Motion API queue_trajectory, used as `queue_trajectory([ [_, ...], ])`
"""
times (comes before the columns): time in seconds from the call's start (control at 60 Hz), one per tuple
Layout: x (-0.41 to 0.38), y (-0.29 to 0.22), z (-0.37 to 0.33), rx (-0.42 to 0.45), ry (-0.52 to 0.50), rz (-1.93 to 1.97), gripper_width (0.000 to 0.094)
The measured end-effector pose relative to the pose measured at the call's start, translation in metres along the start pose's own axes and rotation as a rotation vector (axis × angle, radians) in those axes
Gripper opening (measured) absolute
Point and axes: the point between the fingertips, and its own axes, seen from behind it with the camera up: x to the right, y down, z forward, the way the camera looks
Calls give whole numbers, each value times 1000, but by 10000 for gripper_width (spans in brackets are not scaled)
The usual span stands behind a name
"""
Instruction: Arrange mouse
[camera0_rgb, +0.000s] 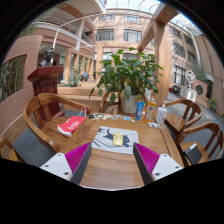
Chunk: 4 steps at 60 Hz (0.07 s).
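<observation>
The gripper (112, 160) hovers above the near edge of the wooden tabletop (110, 170), its fingers spread wide with nothing between them. The task's thing appears to be the small yellowish object (119, 140), probably the mouse, lying on a grey mouse pad (113, 140) at 12 o'clock just ahead of the fingers; it is too small to name with certainty.

The step in hand looks like the approach. To do it well, the gripper should probably go forward and down along the 12 o'clock line, keep the fingers wide until they straddle the mouse on both sides, and close only once the pads are level with its body, so as not to drag the mouse pad along.

A red book (71, 124) lies at 10 o'clock of the pad. A large potted plant (126, 80) stands at the far end, with some bottles (150, 110) at about 1 o'clock. Wooden chairs (40, 112) ring the table. Beyond is a bright atrium with brick walls (25, 60) and a glass roof.
</observation>
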Motion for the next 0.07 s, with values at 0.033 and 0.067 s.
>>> queue_trajectory([
  [0.033,0,2,-4,-1,0,-1,852],
  [0.067,1,2,-7,-2,2,-2,853],
])
